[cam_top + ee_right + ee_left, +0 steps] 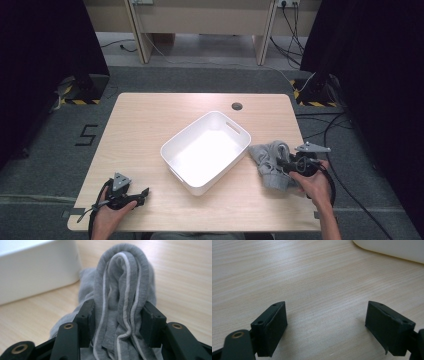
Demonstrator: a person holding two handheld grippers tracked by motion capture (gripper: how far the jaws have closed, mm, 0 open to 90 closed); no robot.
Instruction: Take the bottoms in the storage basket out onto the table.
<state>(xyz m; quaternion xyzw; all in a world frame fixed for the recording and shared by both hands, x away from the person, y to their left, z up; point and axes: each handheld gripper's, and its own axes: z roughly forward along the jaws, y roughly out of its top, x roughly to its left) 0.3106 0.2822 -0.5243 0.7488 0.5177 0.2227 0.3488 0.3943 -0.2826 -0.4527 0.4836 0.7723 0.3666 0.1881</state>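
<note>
A crumpled grey garment (270,160) with thin white piping lies on the table right of a white plastic bin (197,186). My right gripper (286,165) has its pads pressed on both sides of a bunched fold of the garment (122,282), which stands up between the jaws of this gripper (117,312). The bin's wall (37,270) is close by on the left of that view. At the table's front left, my left gripper (144,192) rests low and open; in its own view the gripper (327,322) has bare wood between its jaws and the bin's corner (392,248) lies ahead.
The bin sits at an angle in the middle of the light wooden table (150,115) and holds nothing that I can see. A round cable hole (237,106) is near the far edge. Cables trail over the floor at the right.
</note>
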